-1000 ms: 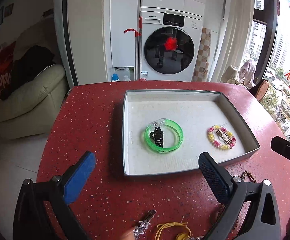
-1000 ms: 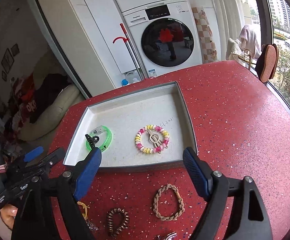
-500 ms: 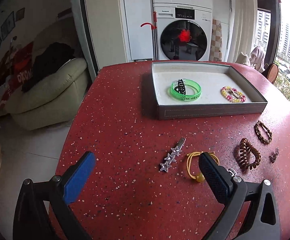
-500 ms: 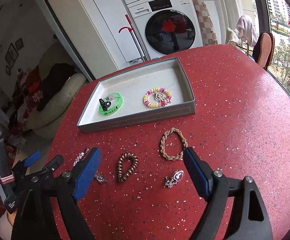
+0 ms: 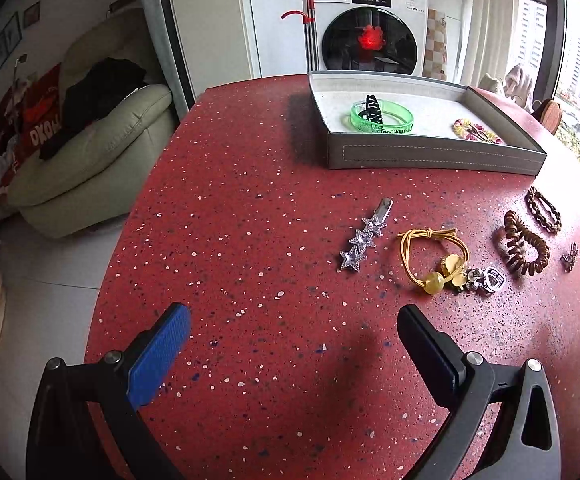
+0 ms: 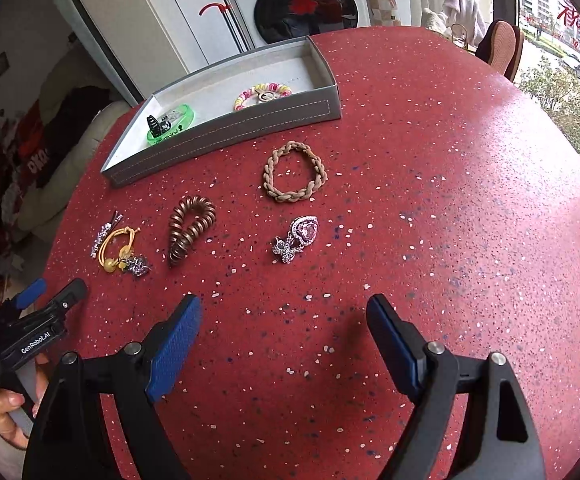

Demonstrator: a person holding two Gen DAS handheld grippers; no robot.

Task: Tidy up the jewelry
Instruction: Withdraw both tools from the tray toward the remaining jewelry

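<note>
Washing machine (image 5: 367, 40) and sofa (image 5: 90, 148) behind table (image 5: 250, 240).

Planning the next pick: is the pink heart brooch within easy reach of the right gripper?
Probably yes: the right gripper is open, and only bare table lies between it and the pink heart brooch.

A white washing machine (image 5: 367, 28) behind the red table carries the brand name "Panasonic" on its upper left panel — small but legible in the left wrist view. To its left, red fabric (image 5: 44, 130) heaped on the cream sofa shows white letters reading "OKOXO". In the right wrist view, the left gripper (image 6: 56, 292) bears the white mark "GenRobot.AI" — a smaller label below it stays unreadable.
</note>
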